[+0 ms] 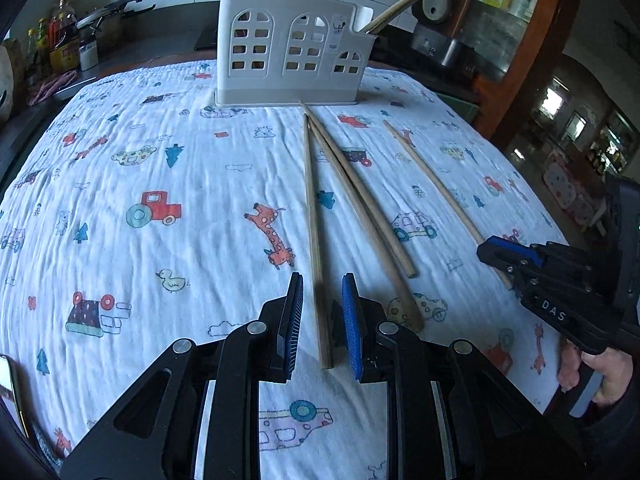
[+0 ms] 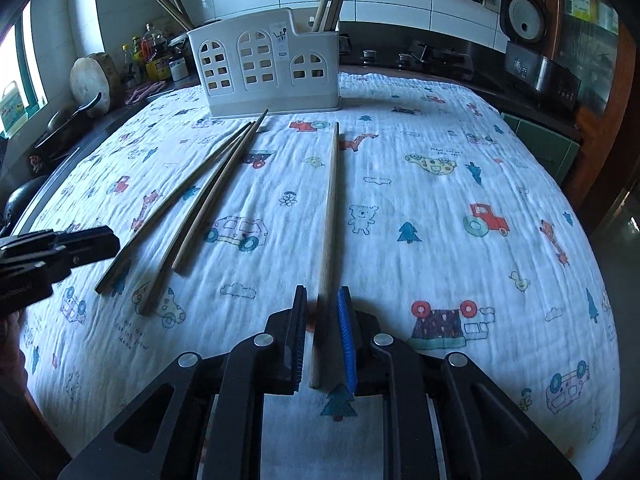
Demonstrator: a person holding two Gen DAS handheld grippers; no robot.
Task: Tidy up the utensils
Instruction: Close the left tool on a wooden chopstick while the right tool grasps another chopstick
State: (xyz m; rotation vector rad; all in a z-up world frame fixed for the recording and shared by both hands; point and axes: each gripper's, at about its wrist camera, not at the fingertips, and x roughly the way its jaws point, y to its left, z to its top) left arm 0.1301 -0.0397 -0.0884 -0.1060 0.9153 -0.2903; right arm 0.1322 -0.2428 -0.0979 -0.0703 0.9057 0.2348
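Note:
Several wooden chopsticks lie on the patterned tablecloth [image 1: 160, 160] in front of a white utensil holder [image 1: 292, 48] with chopsticks standing in it. My left gripper [image 1: 320, 312] is open, its jaws either side of the near end of one chopstick [image 1: 314, 216]. Two more chopsticks [image 1: 360, 200] lie just right of it. My right gripper [image 2: 323, 320] is open around the near end of a separate chopstick [image 2: 330, 216]; this gripper also shows in the left wrist view [image 1: 504, 256]. The holder shows in the right wrist view too [image 2: 264, 68].
Oil bottles [image 1: 60, 40] and a pot stand on the counter at the back left. A rice cooker [image 2: 524, 16] and a stove are at the back right. A round wooden block [image 2: 94, 80] leans at the left. The table drops off at the right.

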